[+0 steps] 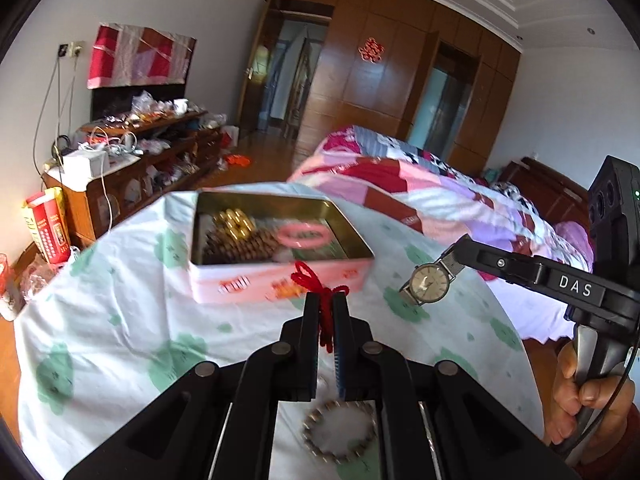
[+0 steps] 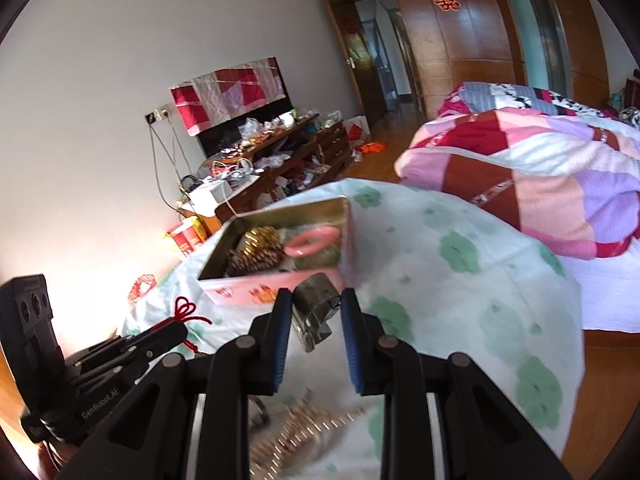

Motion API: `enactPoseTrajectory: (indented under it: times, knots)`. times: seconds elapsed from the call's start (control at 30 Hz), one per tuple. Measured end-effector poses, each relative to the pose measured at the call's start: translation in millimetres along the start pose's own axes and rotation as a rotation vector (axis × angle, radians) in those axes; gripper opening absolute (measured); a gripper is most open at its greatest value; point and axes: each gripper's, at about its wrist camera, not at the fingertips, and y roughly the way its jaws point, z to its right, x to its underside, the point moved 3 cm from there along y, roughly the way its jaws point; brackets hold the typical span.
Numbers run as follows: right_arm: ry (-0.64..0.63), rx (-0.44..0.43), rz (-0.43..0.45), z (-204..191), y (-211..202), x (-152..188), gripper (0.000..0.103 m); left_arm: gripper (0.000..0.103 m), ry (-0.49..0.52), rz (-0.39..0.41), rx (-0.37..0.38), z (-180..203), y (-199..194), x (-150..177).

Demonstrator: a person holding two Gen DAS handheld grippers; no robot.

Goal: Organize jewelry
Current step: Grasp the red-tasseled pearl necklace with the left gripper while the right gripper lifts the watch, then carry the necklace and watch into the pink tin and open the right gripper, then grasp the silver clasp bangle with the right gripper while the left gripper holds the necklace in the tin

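1. Left gripper [image 1: 326, 308], bottom centre of the left view: jaws pinched tight on a red cord [image 1: 322, 296], knot loops poking out above the tips, tail dangling between the fingers.
2. Right gripper [image 1: 460, 254], coming in from the right edge of that view: clamped on the mesh strap of a watch [image 1: 430, 282], dial hanging off the tip over the cloth [image 1: 120, 320].
3. In the right view, same strap [image 2: 316, 304] sitting between the blue pads [image 2: 282, 340] at centre; can't tell from here if the pads actually touch it.
4. Tin [image 1: 280, 276] at frame centre, just beyond the cord, lid off. Inside: pink bangle [image 1: 304, 236] on the right, gold and brown beads [image 1: 236, 236] on the left.
5. Bead bracelet [image 1: 340, 432] flat on the cloth at the bottom, under the left gripper.
6. Blurry gold beaded piece [image 2: 296, 432] at the bottom of the right view, also on the cloth.
7. Quilt [image 1: 400, 184] upper right.
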Motion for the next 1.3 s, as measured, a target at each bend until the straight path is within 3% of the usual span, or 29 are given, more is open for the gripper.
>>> enactPoseTrajectory:
  times: [0.2, 0.37, 0.5, 0.67, 0.7, 0.77, 0.8, 0.83, 1.07, 1.2, 1.3]
  knots:
    - [0.054, -0.087, 0.016, -9.4, 21.9, -23.9, 0.028, 0.005, -0.031, 0.046, -0.026, -17.3, 15.3, -23.5]
    - [0.094, -0.166, -0.006, -17.0, 55.7, -42.1, 0.013, 0.005, -0.038, 0.053, -0.062, -30.9, 40.8, -37.4]
    - [0.069, -0.126, -0.030, -19.5, 87.7, -45.7, 0.013, 0.005, -0.015, 0.040, -0.105, -39.5, 63.1, -43.9]
    - [0.148, -0.167, -0.096, 1.6, 98.3, -32.9, 0.014, 0.005, -0.018, 0.017, -0.094, -48.4, 76.8, -38.1]
    - [0.160, -0.175, -0.115, 5.7, 94.8, -28.0, 0.019, 0.005, -0.023, 0.011, -0.093, -50.0, 78.4, -36.6]
    - [0.151, -0.174, -0.162, 9.4, 88.4, -14.2, 0.043, 0.005, -0.033, 0.001, -0.086, -51.2, 79.9, -34.1]
    - [0.135, -0.164, -0.179, 10.3, 85.7, -6.4, 0.064, 0.005, -0.032, -0.003, -0.087, -50.9, 80.4, -33.6]
    - [0.115, -0.147, -0.195, 11.3, 83.7, 3.2, 0.075, 0.005, -0.028, -0.004, -0.094, -51.2, 80.6, -32.9]
    - [0.106, -0.090, -0.309, 19.1, 104.3, 31.5, 0.072, 0.005, -0.044, -0.002, -0.094, -52.3, 79.8, -35.1]
    - [0.121, -0.080, -0.335, 20.6, 104.2, 31.2, 0.063, 0.005, -0.052, -0.012, -0.090, -54.4, 82.8, -34.6]
    - [-0.004, -0.003, -0.363, 8.7, 107.8, 37.8, 0.047, 0.005, -0.032, -0.018, -0.104, -51.5, 85.4, -33.3]
